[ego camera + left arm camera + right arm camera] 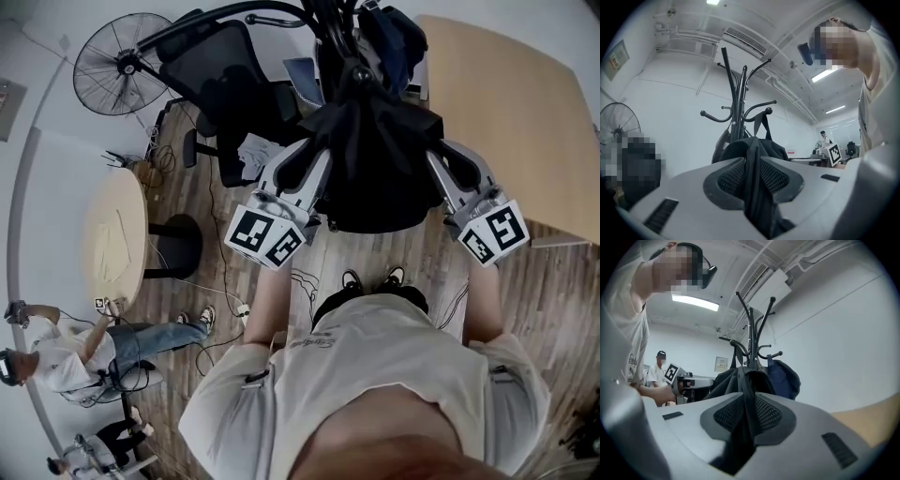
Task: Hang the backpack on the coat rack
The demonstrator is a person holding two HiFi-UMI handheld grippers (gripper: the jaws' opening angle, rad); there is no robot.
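Note:
A black backpack (375, 159) hangs between my two grippers, held up against the black coat rack (328, 28). My left gripper (314, 159) is shut on the backpack's fabric (752, 164) on its left side. My right gripper (433, 155) is shut on the backpack's fabric (747, 399) on the right side. In the left gripper view the coat rack (738, 93) rises just behind the backpack, and a black strap (764, 123) loops over one of its hooks. In the right gripper view the coat rack (752, 333) stands close behind the bag.
A dark blue bag (783, 376) hangs on the rack's far side (394, 33). A black office chair (220, 80) and a standing fan (117, 61) sit to the left, a round table (112, 234) lower left, a wooden table (506, 112) to the right. Other people (84, 352) stand nearby.

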